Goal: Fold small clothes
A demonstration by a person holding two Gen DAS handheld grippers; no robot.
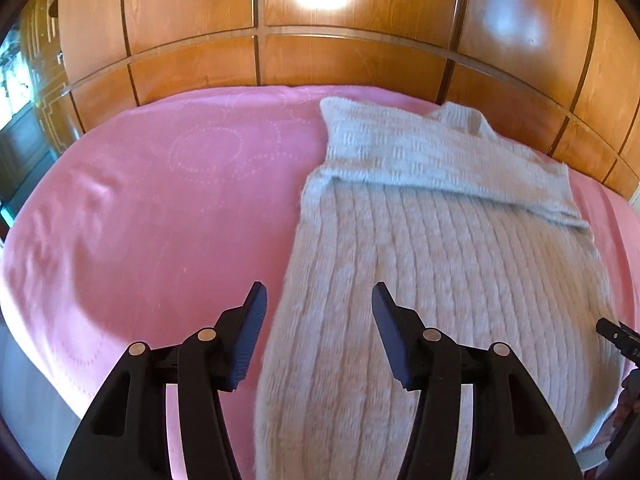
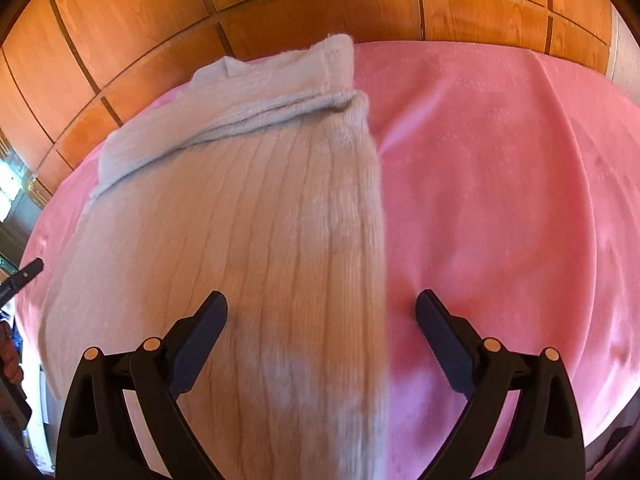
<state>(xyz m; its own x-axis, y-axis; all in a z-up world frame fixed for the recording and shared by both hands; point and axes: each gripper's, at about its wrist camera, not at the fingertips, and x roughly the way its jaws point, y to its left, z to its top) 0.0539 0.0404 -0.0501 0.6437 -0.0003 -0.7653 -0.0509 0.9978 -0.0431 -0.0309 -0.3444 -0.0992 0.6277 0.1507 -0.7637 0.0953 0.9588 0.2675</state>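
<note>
Sweater (image 1: 420, 264): lies flat on the pink sheet (image 1: 160, 200), sleeves folded across the far end, apparently ready for a lengthwise fold.
Left gripper (image 1: 319, 300): released, empty, jaws straddling the near left edge.
Right gripper (image 2: 322, 308): released, empty, straddling the near right edge.
Wardrobe (image 1: 340, 56): behind the bed.

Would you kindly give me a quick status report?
Left gripper open, right gripper open, both empty. Sweater flat on pink bedspread, far part folded across. Nothing in the way.
</note>
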